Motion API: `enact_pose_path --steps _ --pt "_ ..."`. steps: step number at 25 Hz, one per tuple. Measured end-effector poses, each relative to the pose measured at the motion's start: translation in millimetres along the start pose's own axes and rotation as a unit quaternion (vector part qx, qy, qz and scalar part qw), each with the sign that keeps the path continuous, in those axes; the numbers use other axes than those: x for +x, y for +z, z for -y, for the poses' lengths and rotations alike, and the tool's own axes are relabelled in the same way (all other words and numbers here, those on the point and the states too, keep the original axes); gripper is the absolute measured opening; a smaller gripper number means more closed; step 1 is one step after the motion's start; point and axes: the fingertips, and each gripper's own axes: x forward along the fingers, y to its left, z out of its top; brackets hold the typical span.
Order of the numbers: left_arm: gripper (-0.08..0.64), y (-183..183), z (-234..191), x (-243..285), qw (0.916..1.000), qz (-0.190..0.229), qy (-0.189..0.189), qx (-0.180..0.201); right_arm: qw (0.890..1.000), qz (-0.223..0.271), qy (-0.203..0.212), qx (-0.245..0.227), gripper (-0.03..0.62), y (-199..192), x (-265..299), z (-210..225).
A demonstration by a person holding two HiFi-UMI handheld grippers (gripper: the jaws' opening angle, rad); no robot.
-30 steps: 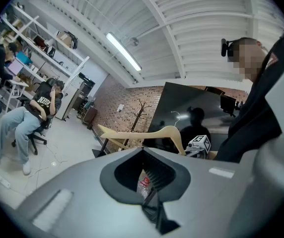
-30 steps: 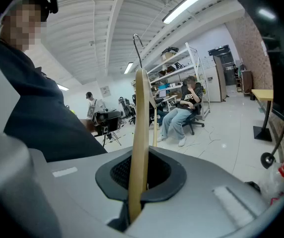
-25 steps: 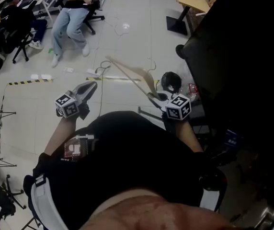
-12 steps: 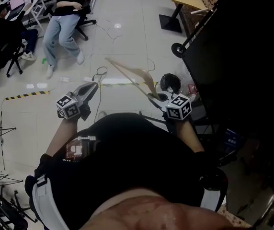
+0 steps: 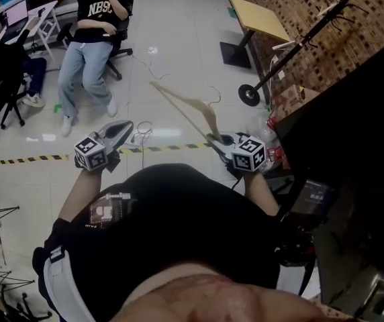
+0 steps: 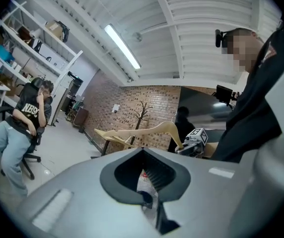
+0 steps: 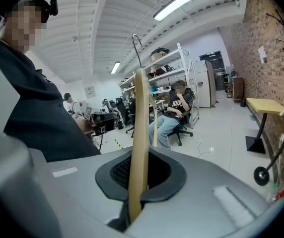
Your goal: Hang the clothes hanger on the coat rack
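Note:
A pale wooden clothes hanger (image 5: pixel 188 106) with a wire hook sticks out ahead of my right gripper (image 5: pixel 217 139), which is shut on one of its arms. In the right gripper view the hanger (image 7: pixel 141 148) rises straight up from between the jaws. The black coat rack (image 5: pixel 306 39) leans across the upper right by a brick wall, its round base (image 5: pixel 249 96) on the floor. It also shows as a branched coat rack (image 6: pixel 143 114) in the left gripper view. My left gripper (image 5: pixel 126 126) is held out level, shut and empty.
A yellow table (image 5: pixel 262 9) stands beside the rack. A person sits on an office chair (image 5: pixel 91 39) at the upper left. Cables and striped tape (image 5: pixel 37 157) lie on the tiled floor. A large dark panel (image 5: pixel 353 133) fills the right side.
The view has shifted across the room: the coat rack and brick wall have come into sight at the upper right. Both grippers moved along with it; the hanger stays gripped.

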Motion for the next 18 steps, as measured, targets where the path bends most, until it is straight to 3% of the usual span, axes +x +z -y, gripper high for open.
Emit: enact_pose_path --steps 4,10,14,18 --pt "0.002 22.2 -49.8 0.8 0.9995 0.020 0.026 -0.004 1.000 -0.004 0.009 -0.003 0.014 31.9 35.8 27.6" --pt "0.002 18.9 -101.6 19.3 0.9963 0.031 0.076 -0.026 0.998 -0.026 0.052 -0.010 0.012 61.0 91.7 97.0" --pt "0.002 25.1 -138.2 46.7 0.9927 0.027 0.115 -0.023 0.995 -0.033 0.089 -0.037 0.012 96.7 131.5 152.2" --pt "0.002 49.0 -170.4 96.1 0.9863 0.053 0.153 -0.031 0.988 -0.047 0.132 -0.068 0.012 135.2 165.3 211.3"
